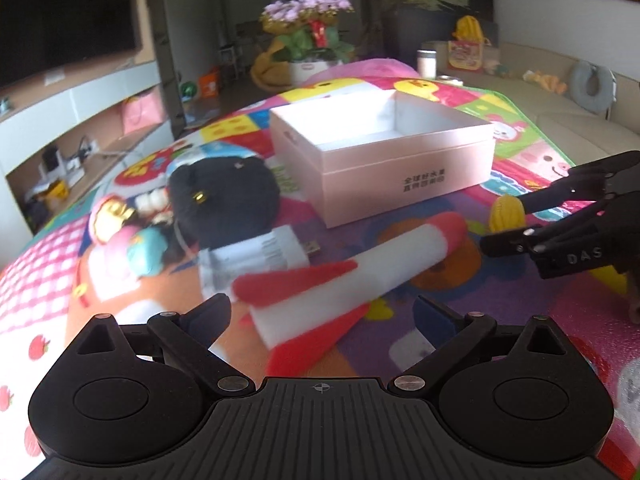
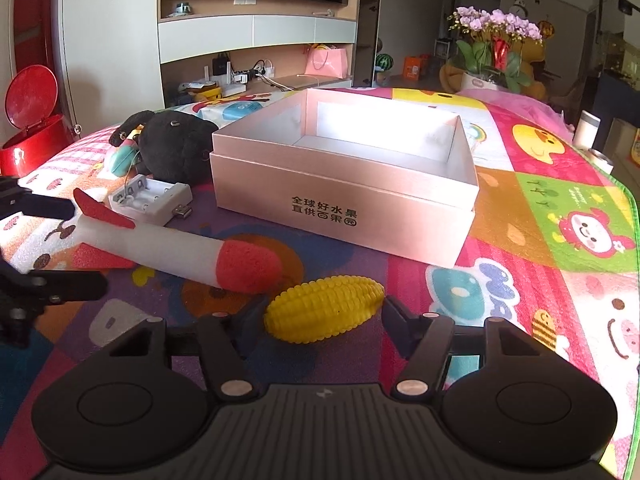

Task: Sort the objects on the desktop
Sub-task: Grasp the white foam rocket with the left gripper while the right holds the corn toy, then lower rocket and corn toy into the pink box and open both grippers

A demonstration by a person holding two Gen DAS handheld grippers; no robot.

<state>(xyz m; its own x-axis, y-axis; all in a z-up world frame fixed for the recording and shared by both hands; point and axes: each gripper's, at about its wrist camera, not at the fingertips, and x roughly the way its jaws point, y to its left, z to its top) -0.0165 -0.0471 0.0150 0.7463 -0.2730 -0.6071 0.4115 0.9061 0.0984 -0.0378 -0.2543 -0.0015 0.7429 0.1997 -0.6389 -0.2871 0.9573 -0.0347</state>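
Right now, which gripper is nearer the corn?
Right. The right gripper has its open fingers on either side of the corn; the left gripper is open around the foam rocket's tail, well away from it.

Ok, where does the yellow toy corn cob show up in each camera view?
Left wrist: the yellow rubbery toy corn cob sits far right, mid-height, partly hidden between the right hand-held gripper's fingers.
Right wrist: the cob lies low centre, between that gripper's fingers.
Shared landmark: the pink cardboard box.
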